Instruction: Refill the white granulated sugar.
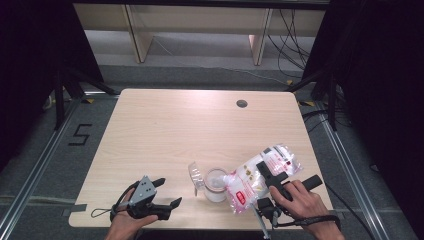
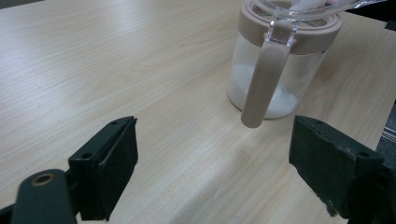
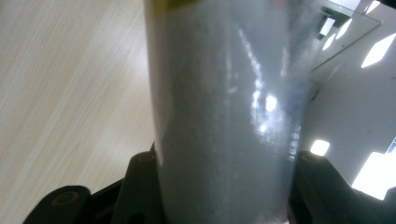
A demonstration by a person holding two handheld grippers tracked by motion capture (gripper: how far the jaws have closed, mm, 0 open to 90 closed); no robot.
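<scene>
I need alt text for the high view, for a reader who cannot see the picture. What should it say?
At the near edge of a light wooden table, the right hand-held gripper holds a clear bag of white grains, tilted toward an open jar with its clear lid flipped up. The left hand-held gripper rests open to the jar's left.

Your whole far half of the pale wooden table lies open, bar one small dark round grommet near the far edge. Near you, the clear glass jar with pinkish collar, its flipped-up clear lid and the tilted white-and-pink plastic bag crowd the right front. Left front offers passage.
</scene>
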